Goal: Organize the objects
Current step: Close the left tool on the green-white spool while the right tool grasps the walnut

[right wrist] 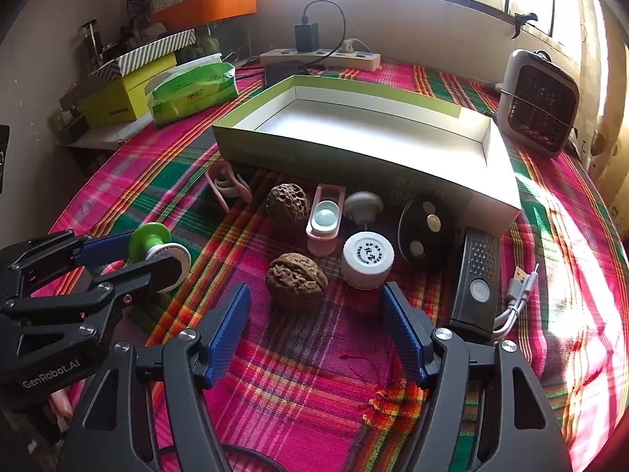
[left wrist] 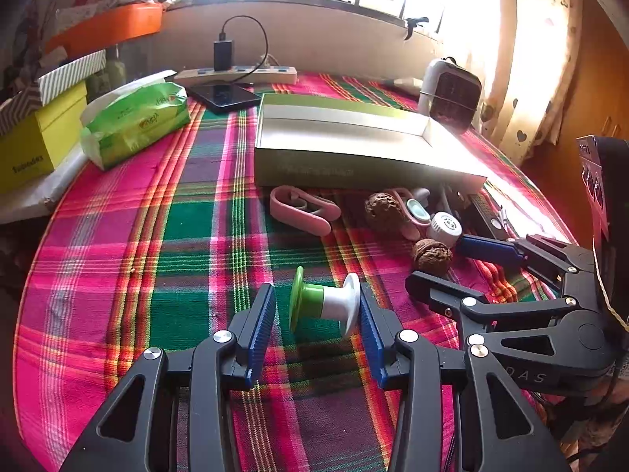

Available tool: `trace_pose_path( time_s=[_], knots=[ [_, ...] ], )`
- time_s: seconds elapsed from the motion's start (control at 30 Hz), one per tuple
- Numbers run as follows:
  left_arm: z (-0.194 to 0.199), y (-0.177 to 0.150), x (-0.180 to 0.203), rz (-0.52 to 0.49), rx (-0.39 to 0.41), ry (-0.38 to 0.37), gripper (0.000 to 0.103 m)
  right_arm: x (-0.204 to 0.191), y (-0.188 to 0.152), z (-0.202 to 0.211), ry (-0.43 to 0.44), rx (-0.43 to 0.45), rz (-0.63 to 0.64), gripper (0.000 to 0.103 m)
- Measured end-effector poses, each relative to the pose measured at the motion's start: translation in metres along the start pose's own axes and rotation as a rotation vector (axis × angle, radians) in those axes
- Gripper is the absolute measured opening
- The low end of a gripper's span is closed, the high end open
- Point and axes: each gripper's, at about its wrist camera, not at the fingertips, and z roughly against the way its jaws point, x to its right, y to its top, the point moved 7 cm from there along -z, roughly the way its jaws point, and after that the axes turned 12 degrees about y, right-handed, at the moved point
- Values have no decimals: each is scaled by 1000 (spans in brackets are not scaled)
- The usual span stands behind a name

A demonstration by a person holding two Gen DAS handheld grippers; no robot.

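My left gripper (left wrist: 316, 308) is open around a green and white spool-shaped object (left wrist: 324, 303) that lies on its side on the plaid cloth; the right pad touches its white end, the left pad stands apart from its green end. In the right wrist view the spool (right wrist: 159, 249) sits between the left gripper's fingers (right wrist: 106, 249). My right gripper (right wrist: 316, 305) is open and empty, just in front of a walnut (right wrist: 297, 279) and a white round cap (right wrist: 367, 259). An empty open box (right wrist: 354, 149) stands behind the small objects.
Before the box lie a second walnut (right wrist: 289, 200), a pink clip (right wrist: 226, 185), a pink case (right wrist: 326, 216), a black disc (right wrist: 424, 228), a black remote (right wrist: 475, 279) and a white cable (right wrist: 519, 295). A tissue pack (left wrist: 133, 122), a yellow box (left wrist: 37, 137), a phone (left wrist: 224, 96) and a small heater (right wrist: 538, 102) stand further back.
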Motion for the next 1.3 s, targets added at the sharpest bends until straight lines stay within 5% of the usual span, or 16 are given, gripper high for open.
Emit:
trace_pose_path(
  time_s=[0.6, 0.97, 1.3],
  knots=[
    [-8, 1, -2, -6, -47, 15, 40, 3, 4, -2, -25, 5, -2, 48],
    [-9, 3, -5, 0, -56, 8, 31, 2, 0, 3, -29, 17, -37, 33],
    [-11, 7, 3, -6, -65, -13, 31, 6, -8, 11, -4, 25, -83, 33]
  ],
)
